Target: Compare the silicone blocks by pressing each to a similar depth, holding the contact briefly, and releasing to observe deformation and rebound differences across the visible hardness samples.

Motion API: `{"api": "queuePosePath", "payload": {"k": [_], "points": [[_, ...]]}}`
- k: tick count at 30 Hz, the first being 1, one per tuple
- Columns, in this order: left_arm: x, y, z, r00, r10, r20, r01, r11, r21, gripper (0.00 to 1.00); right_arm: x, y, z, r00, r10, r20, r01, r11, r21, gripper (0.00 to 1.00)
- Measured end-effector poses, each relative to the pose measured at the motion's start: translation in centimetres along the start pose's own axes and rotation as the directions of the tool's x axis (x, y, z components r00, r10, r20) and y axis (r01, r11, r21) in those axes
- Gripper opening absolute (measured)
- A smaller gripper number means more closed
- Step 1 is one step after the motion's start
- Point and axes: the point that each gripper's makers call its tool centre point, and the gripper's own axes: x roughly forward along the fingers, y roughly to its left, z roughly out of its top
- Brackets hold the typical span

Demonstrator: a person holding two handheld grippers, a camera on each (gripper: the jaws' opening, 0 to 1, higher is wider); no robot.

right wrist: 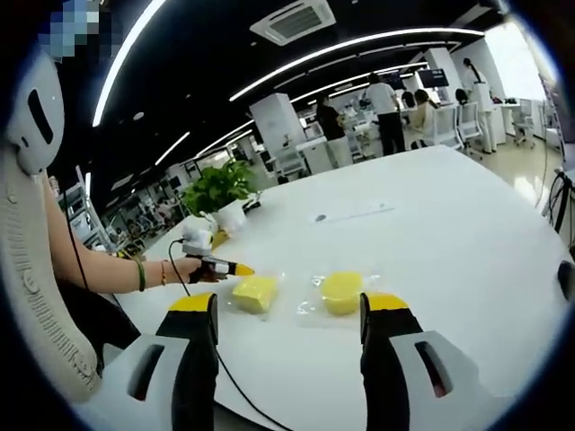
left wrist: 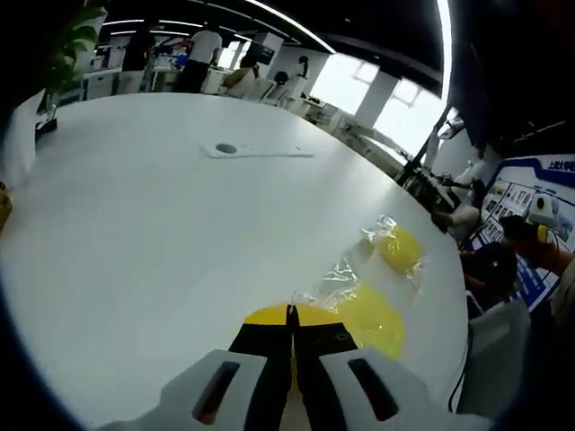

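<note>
In the left gripper view, the left gripper point(left wrist: 292, 337) has its two black jaws closed flat against each other, nothing between them, with the tips right at the near edge of a yellow rounded silicone block point(left wrist: 269, 315); whether they touch it cannot be told. Just beyond lies a second yellow silicone block in a clear plastic wrapper point(left wrist: 370, 316), and further along the large white round desk point(left wrist: 162, 215) sits a third yellow wrapped block point(left wrist: 400, 249), apart from the other two. A flat white plate with a dark round hole point(left wrist: 256, 150) lies farther off on the desk. In the right gripper view, the right gripper point(right wrist: 287, 310) hangs above the desk with its yellow-tipped jaws spread wide and empty. Past them on the desk rest a yellow squarish silicone block on clear plastic point(right wrist: 254, 293) and, beside it but not touching, a yellow round silicone block on clear plastic point(right wrist: 340, 292). From the left side of this view a person's hand point(right wrist: 184, 269) brings the other gripper up close beside the squarish block. A green leafy potted plant point(right wrist: 220, 190) stands at the far edge of the desk.
</note>
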Motion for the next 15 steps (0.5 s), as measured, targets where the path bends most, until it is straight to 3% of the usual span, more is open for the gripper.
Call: {"api": "queuePosePath", "payload": {"k": [6, 10, 15], "points": [[-0.06, 0.19, 0.05, 0.997, -0.006, 0.071, 0.014, 0.994, -0.105, 0.0, 0.13, -0.07, 0.1, 1.0, 0.001, -0.001, -0.001, 1.0, -0.005, 0.63], [-0.29, 0.13, 0.06, 0.995, -0.011, 0.102, 0.022, 0.994, -0.106, 0.0, 0.11, 0.03, 0.03, 1.0, 0.01, -0.007, -0.01, 1.0, -0.008, 0.66], [-0.65, 0.32, 0.09, 0.993, 0.033, 0.113, -0.024, 0.997, -0.079, 0.06, -0.05, -0.16, 0.11, 1.0, 0.016, -0.006, -0.016, 1.0, -0.014, 0.67]]}}
